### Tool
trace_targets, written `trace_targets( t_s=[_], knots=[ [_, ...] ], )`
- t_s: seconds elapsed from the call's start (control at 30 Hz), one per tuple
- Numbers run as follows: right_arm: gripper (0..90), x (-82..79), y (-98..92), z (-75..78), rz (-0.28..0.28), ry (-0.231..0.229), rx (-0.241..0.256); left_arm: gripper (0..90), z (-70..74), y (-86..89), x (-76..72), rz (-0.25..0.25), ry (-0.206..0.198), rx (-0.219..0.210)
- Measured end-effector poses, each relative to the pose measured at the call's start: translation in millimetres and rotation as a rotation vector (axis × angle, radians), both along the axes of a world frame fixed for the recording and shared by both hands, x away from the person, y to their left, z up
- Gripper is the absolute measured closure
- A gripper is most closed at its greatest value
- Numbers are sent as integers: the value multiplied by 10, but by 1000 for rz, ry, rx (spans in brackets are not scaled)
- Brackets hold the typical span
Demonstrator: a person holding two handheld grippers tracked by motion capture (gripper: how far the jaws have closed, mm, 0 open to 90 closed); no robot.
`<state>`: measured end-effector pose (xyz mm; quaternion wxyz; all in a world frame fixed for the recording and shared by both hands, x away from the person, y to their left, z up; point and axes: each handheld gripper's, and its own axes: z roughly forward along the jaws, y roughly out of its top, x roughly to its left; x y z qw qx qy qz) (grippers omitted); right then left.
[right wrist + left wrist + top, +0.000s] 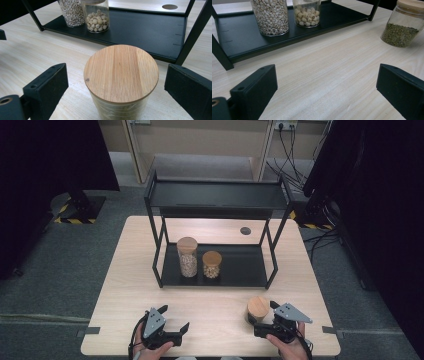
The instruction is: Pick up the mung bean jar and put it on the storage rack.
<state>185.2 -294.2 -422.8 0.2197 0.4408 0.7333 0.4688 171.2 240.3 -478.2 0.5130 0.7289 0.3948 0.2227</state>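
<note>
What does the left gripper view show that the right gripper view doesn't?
The left gripper view alone shows green beans inside the jar on the table, seen from its side. The right gripper view alone looks down on that jar's wooden lid, between the open jaws, and shows a round hole in the tabletop. Both share the black shelf, the tall jar and the short jar on it.
</note>
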Motion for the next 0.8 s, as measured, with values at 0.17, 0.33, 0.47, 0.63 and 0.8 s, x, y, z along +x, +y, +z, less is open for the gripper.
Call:
trace_targets(
  t_s=[0.17, 0.33, 0.47, 0.63, 0.8],
  knots=[
    [63, 26, 6, -50, -3, 6, -10, 28, 0, -2, -2, 0, -1, 1],
    [81, 48, 3, -109, 1, 8, -18, 28, -2, -1, 1, -2, -1, 0],
    [94, 64, 10, -142, -3, 12, -24, 29, -1, -2, 1, -3, -1, 0],
    [106, 84, 21, -180, -6, 15, -25, 28, 2, -1, 0, -3, -1, 1],
    [127, 104, 32, -218, -5, 18, -23, 29, 1, 0, 0, -3, -2, 0]
  ],
)
